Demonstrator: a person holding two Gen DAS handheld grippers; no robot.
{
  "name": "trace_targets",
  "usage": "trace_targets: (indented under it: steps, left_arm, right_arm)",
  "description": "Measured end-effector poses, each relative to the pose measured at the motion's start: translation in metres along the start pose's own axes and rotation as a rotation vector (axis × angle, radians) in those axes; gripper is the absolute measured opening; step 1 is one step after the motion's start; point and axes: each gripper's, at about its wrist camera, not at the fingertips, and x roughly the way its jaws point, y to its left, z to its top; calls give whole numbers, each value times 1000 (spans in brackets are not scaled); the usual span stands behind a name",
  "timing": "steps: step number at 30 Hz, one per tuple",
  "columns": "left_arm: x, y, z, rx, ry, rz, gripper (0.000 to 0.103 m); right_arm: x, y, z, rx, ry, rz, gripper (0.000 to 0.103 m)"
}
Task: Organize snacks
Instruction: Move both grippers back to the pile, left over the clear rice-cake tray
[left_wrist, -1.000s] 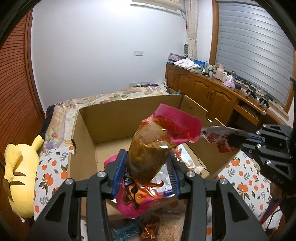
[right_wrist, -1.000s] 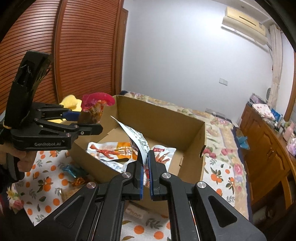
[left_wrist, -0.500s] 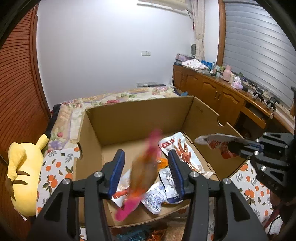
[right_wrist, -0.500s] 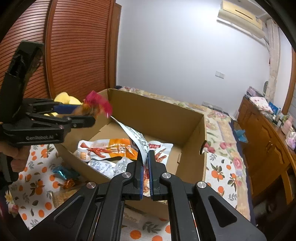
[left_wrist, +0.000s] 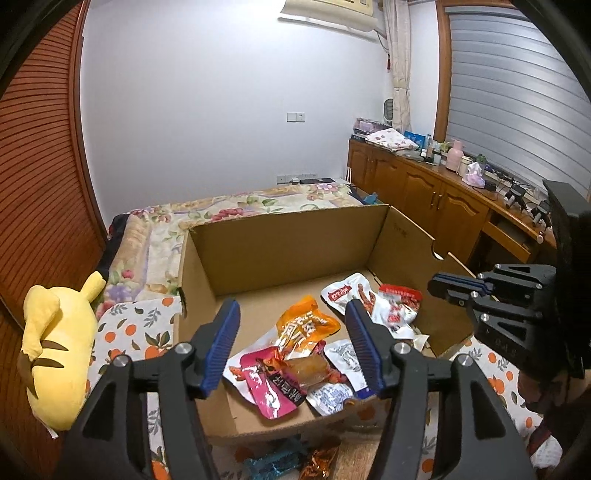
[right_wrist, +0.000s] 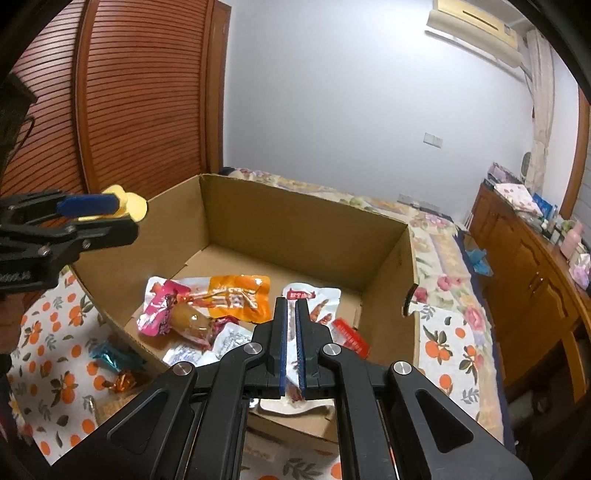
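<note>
Dropped since earlier, the pink packet (left_wrist: 275, 384) lies low-centre in the cardboard box (left_wrist: 288, 240); left gripper (left_wrist: 291, 345) is spread, empty. Right gripper (right_wrist: 291, 339) looks nearly closed, grasp unclear. Wrapped candies (left_wrist: 291, 461) remain outside, bottom-centre.

A plain white wall (left_wrist: 207, 122) fills the centre of the frame, with an air conditioner (left_wrist: 332, 14) mounted high at the top edge and a light switch (left_wrist: 295, 117) at mid height. Reddish slatted wooden panels (left_wrist: 40, 177) curve down the left side. On the right, a closed grey roller shutter (left_wrist: 506, 96) sits above a long wooden cabinet (left_wrist: 424, 195) cluttered with small items. A cream curtain (left_wrist: 400, 59) hangs beside the shutter. A floral bedspread (left_wrist: 236, 206) lies below the wall.
</note>
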Motion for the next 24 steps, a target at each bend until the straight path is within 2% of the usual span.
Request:
trace_targets:
  steps: [6,10,12,14,16,20,24]
  left_arm:
    - [-13,1,-9,-10,-13,-18,63]
    - [-24,0,-14,-12,-31,-32,73]
    - [-32,-1,-17,-16,-44,-42,73]
    - [-37,-1,-20,-18,-47,-50,73]
    - [-43,-4,-24,-10,-52,-60,73]
    - [-60,-11,-39,15,-70,-64,73]
    - [-66,-20,-59,37,-48,-77,73]
  right_arm:
    - [-10,1,-2,29,-16,33,3]
    - [-21,1,-5,38,-33,44,10]
    - [-31,1,-7,48,-48,61,14]
    - [-43,3,-10,47,-63,70,27]
    - [-53,6,-14,43,-77,82,34]
    - [-70,15,-24,33,-95,117,44]
    - [-79,22,-40,29,-84,137,50]
